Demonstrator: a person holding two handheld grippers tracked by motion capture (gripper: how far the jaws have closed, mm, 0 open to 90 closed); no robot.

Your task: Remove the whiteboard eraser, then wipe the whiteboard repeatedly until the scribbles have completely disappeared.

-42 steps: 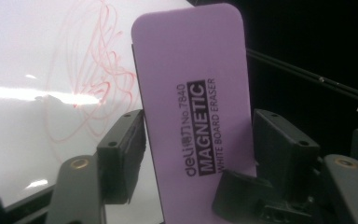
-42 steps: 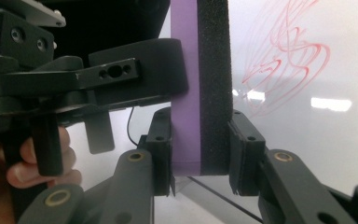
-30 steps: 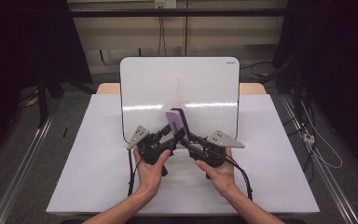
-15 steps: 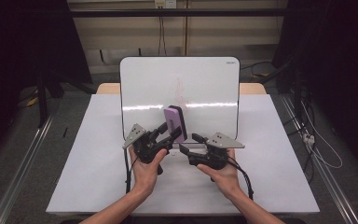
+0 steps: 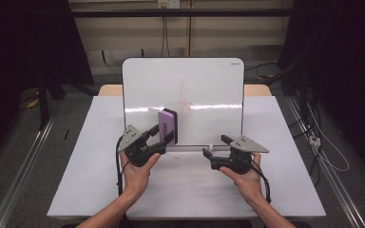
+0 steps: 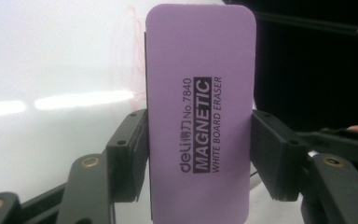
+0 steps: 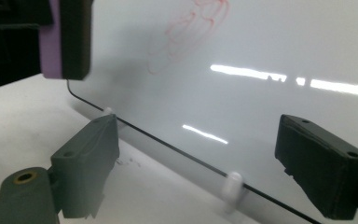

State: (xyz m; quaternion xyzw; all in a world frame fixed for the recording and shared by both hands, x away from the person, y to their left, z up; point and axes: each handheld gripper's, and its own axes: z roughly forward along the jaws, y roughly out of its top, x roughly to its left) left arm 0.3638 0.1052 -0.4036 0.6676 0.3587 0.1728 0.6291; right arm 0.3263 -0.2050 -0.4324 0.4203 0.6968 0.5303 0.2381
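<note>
Left gripper (image 5: 164,133) lower centre-left of frame, jaws clamped, hand (image 5: 135,172) beneath. Right gripper (image 5: 216,146) lower centre-right, jaws apart, unloaded.

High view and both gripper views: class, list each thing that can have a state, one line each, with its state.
Whiteboard: upright on the table, faint red scribble not yet wiped.
Purple eraser: clamped upright, held in front of the whiteboard.
Left gripper: shut on the eraser.
Right gripper: open, empty, by the whiteboard's lower edge.
Red scribble: faint, partly smeared.

A white-topped table (image 5: 90,180) is seen; a whiteboard (image 5: 209,85) is stood upright on it toward the far edge.
</note>
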